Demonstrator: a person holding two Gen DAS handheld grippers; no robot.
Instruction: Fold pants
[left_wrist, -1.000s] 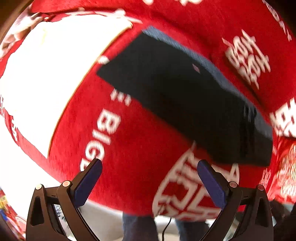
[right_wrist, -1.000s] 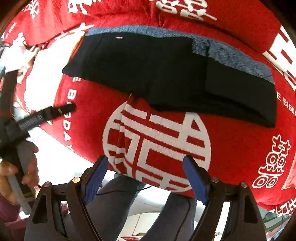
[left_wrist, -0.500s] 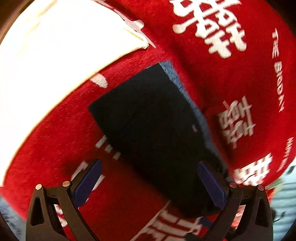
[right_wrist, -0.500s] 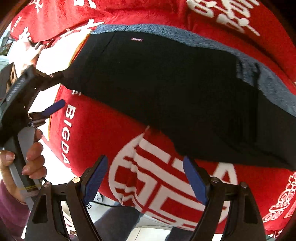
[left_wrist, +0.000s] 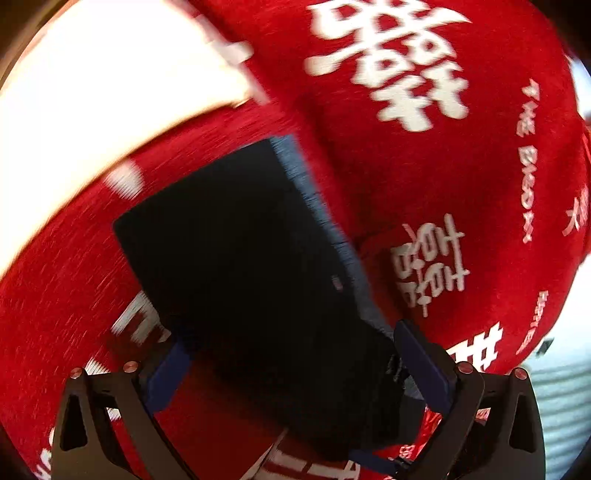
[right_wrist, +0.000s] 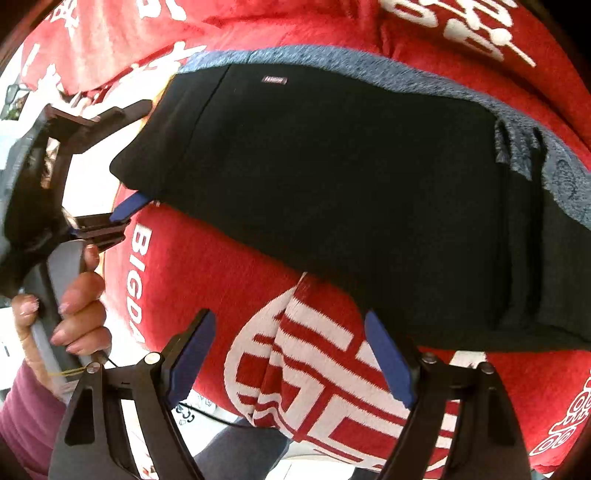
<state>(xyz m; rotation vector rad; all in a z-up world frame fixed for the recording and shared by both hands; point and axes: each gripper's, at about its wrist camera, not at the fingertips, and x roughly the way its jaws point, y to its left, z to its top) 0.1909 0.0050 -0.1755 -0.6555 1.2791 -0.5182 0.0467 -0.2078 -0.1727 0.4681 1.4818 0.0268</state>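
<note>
Across both wrist views, a red blanket (right_wrist: 207, 266) printed with white characters is spread as the work surface. On it the black pants (right_wrist: 332, 177) are laid flat as a long folded strip, with a grey-blue inner layer exposed along the far edge and a small label near one end.

The left gripper (left_wrist: 291, 365) is held wide open at one end of the pants, and the cloth end is seen between its two blue-padded fingers (left_wrist: 421, 362). From the right wrist view, one blue pad is seen at the lower edge of that end and the other finger at the upper corner; no closure on the cloth is shown. The gripper handle is held by a hand (right_wrist: 70, 314) with a purple sleeve.

The right gripper (right_wrist: 291, 354) is also held wide open, above the blanket at the near edge of the pants. Nothing is held between its fingers (right_wrist: 192, 350); the right-hand pad is positioned just beside the pants' lower edge.
</note>
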